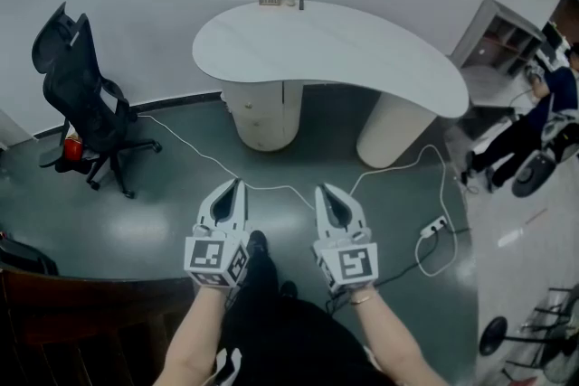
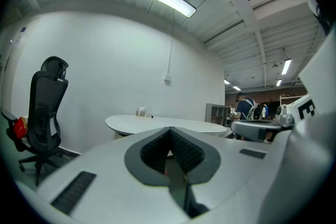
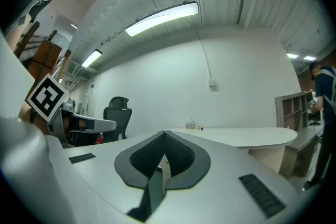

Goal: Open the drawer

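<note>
A white curved desk (image 1: 335,45) stands ahead on two round pedestals. The left pedestal (image 1: 263,115) shows faint drawer fronts, all closed. My left gripper (image 1: 237,184) and right gripper (image 1: 322,190) are held side by side over the dark floor, well short of the desk, and both point toward it. Each has its jaws together with nothing between them. In the left gripper view the left gripper (image 2: 169,128) has the desk top (image 2: 173,123) beyond its tip. In the right gripper view the right gripper (image 3: 164,132) faces the same desk (image 3: 247,136).
A black office chair (image 1: 86,104) stands at the left. A white cable (image 1: 217,163) crosses the floor to a power strip (image 1: 434,227). A person (image 1: 534,117) and a grey shelf (image 1: 502,41) are at the right. Dark wooden furniture (image 1: 81,321) is at my lower left.
</note>
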### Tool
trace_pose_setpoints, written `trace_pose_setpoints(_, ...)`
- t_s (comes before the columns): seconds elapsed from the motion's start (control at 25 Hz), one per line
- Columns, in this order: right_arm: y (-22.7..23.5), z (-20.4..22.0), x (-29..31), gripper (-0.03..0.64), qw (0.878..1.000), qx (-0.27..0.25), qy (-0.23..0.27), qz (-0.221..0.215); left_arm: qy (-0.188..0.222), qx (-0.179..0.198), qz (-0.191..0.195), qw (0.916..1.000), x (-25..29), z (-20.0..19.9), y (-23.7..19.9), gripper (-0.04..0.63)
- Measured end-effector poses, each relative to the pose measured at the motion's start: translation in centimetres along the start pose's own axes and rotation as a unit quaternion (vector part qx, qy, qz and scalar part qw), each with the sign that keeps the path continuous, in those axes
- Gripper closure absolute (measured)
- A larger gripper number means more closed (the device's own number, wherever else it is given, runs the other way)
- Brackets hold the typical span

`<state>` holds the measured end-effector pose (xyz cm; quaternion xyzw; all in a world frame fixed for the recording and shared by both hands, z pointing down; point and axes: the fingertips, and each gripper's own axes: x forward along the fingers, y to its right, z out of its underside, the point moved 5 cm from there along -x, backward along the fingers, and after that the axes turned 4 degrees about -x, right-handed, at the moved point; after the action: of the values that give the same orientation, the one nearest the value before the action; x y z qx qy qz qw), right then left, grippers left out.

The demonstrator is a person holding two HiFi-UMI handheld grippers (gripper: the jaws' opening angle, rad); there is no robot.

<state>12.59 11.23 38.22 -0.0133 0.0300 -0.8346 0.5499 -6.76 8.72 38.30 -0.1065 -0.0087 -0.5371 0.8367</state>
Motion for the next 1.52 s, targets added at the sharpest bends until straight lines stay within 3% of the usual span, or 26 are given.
trace_pose_setpoints(0.36, 0.2, 0.6, 3.8, 0.614, 1.0, 0.001, -0.014, 0.004, -0.012, -0.005, -0.011, 0.9999, 3.1, 0.2, -3.7, 0.592)
trace_pose_setpoints(0.72, -0.1, 1.1, 11.9, 0.614, 1.0, 0.009, -0.025, 0.006, -0.027, -0.011, -0.013, 0.9995, 8.7, -0.4, -10.1, 0.592)
trace_pose_setpoints(1.12, 0.5, 1.7, 20.9, 0.614, 0.999, 0.008, -0.039, 0.026, -0.052, -0.005, 0.007, 0.9986, 16.3, -0.8, -16.4, 0.592)
trace_pose_setpoints(1.52, 1.6, 2.7, 25.7, 0.614, 0.997, 0.012, -0.048, 0.056, -0.063, 0.001, 0.025, 0.9977, 22.3, -0.4, -19.9, 0.592)
